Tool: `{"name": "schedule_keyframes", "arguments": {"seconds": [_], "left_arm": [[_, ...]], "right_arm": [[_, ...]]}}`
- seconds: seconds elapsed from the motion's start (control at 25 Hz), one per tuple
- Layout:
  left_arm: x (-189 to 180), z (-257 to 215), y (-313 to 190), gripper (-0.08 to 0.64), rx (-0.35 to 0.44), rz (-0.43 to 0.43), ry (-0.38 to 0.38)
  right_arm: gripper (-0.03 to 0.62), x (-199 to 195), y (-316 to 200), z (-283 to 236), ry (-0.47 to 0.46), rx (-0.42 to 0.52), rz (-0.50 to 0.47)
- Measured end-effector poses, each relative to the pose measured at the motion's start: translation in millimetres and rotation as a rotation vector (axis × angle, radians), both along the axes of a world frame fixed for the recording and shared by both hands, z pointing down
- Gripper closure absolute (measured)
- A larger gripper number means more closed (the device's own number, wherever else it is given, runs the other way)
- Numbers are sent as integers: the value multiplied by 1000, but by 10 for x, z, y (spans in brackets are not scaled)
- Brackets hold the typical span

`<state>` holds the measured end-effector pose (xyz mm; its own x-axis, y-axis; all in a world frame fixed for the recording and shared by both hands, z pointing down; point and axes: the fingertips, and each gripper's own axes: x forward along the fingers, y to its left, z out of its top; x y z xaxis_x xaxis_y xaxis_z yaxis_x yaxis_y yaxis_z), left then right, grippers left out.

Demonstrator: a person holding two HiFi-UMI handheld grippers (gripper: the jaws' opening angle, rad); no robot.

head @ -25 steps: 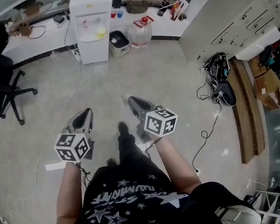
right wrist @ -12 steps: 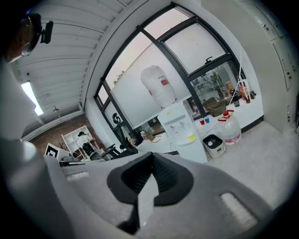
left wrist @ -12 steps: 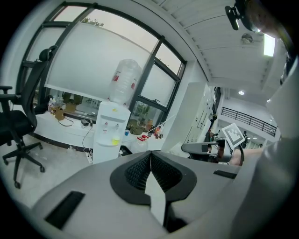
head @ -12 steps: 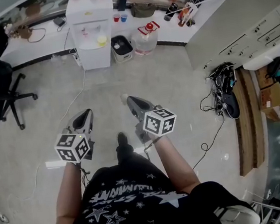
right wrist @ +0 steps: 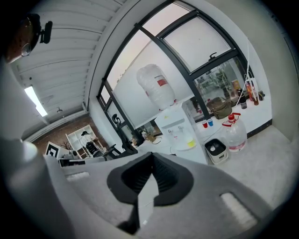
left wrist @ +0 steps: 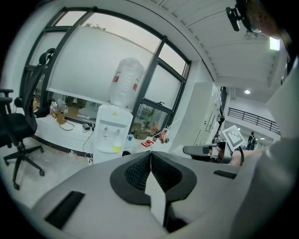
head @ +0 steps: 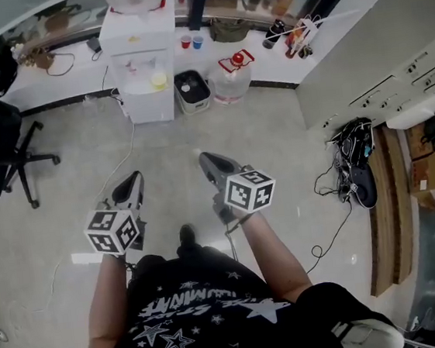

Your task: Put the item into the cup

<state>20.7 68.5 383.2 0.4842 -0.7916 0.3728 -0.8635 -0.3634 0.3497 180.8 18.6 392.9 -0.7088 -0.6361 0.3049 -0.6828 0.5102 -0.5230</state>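
Left tool (head: 134,179), right tool (head: 204,159): jaws together; shirt print (head: 194,308) illegible.

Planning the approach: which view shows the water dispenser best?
Left gripper view: the water dispenser stands upright, side-on, bottle to near its base. Right gripper view shows it tilted, lower body hidden by the right gripper. Head view sees it from above, bottle cropped.

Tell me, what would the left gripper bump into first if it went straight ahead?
Nothing close: the left gripper, shut and empty, points over bare grey floor. Far ahead, probably the white water dispenser, or the white ledge just right of it; depth is unclear.
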Motion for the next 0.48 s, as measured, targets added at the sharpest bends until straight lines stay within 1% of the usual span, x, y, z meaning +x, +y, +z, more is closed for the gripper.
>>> {"name": "schedule_keyframes", "arguments": {"seconds": [0.2, 0.36, 0.48], "left_arm": [[2, 100, 0, 555, -24, -28, -13], [-95, 111, -42, 555, -31, -53, -14], [-151, 127, -103, 555, -32, -56, -5]], "right_arm": [[592, 5, -92, 106, 6, -17, -26], [592, -64, -135, 133, 7, -21, -45], [592, -106, -157, 168, 8, -30, -46]]}}
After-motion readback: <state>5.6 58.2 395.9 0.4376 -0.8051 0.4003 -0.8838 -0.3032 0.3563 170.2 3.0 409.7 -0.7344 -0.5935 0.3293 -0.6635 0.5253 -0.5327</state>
